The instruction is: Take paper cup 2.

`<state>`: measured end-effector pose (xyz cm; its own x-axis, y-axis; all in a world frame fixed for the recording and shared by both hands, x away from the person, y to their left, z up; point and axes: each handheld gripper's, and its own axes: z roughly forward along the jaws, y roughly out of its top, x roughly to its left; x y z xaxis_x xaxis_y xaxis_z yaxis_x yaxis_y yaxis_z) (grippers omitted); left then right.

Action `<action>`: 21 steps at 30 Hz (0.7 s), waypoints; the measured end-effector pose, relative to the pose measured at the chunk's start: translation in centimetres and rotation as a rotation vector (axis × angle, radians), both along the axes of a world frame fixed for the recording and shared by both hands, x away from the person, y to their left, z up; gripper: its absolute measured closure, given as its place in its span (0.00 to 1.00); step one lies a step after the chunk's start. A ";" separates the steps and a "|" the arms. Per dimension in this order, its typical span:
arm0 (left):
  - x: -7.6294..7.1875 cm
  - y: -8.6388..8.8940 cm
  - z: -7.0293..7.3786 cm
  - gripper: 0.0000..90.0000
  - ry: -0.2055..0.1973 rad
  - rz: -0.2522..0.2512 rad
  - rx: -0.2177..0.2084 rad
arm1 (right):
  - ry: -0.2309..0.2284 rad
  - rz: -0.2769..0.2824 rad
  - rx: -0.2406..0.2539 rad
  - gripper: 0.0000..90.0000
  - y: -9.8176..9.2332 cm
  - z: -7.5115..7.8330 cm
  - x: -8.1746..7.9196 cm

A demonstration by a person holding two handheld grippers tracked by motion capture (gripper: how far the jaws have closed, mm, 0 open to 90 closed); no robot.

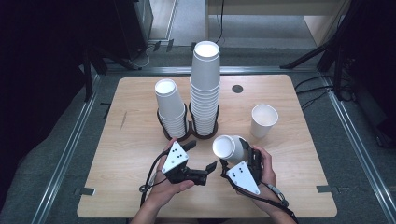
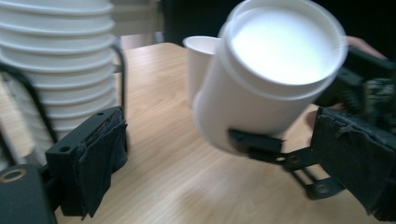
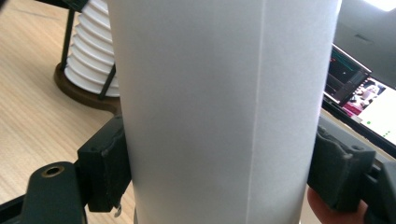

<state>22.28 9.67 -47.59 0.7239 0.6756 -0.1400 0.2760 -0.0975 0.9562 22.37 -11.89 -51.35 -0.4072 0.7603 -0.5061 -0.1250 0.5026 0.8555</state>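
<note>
1. White paper, high view: the held cup (image 1: 227,148) lies tipped in the lower centre of the frame, mouth turned toward the camera, clamped by the right gripper (image 1: 233,161). The left gripper (image 1: 211,166), lower centre-left, has parted jaws with nothing between them and points at the cup. A short stack (image 1: 171,108) and a tall stack (image 1: 205,88) stand in a dark double holder (image 1: 179,135) at upper centre. A single upright cup (image 1: 263,120) stands apart at centre right on the wooden table (image 1: 130,154). Judgement: one cup appears already separated and set down, and the held item is next in hand.

2. Left gripper view: the held cup (image 2: 268,79) fills the upper right and shows a doubled rim, so it looks like two cups nested. Own jaws stand wide at lower left and lower right, off the cup. Stack ribs (image 2: 60,65) are at upper left.

3. Right gripper view: the cup wall (image 3: 224,112) spans the centre, and both pads press its sides. The stack base is at upper left.

4. Remaining, as judged: pull the nested pair apart and place each; both stacks are still loaded.
</note>
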 end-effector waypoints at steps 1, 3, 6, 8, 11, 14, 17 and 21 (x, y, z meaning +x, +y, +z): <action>0.0 -0.1 0.0 0.05 0.002 -0.004 -0.004 | 0.000 0.005 -0.004 0.21 0.1 0.0 0.0; -0.1 -0.3 -0.1 0.05 0.000 -0.004 0.006 | 0.001 0.011 -0.009 0.21 0.2 -0.1 -0.1; -0.2 -0.5 -0.1 0.06 -0.005 -0.016 0.021 | 0.002 0.024 -0.016 0.21 0.4 -0.2 -0.3; -0.2 -0.5 -0.1 0.06 -0.008 -0.018 0.027 | 0.000 0.038 -0.020 0.21 0.5 -0.2 -0.3; -0.3 -0.6 -0.1 0.08 -0.015 -0.027 0.030 | 0.000 0.059 -0.025 0.21 0.7 -0.2 -0.5; -0.3 -0.7 -0.2 0.13 -0.025 -0.032 0.045 | 0.006 0.069 -0.035 0.21 1.0 -0.4 -0.6; -0.5 -0.9 -0.2 0.14 -0.031 -0.039 0.055 | 0.013 0.081 -0.041 0.21 1.2 -0.5 -0.7; -0.5 -1.0 -0.2 0.15 -0.035 -0.052 0.058 | 0.012 0.106 -0.052 0.21 1.5 -0.7 -0.9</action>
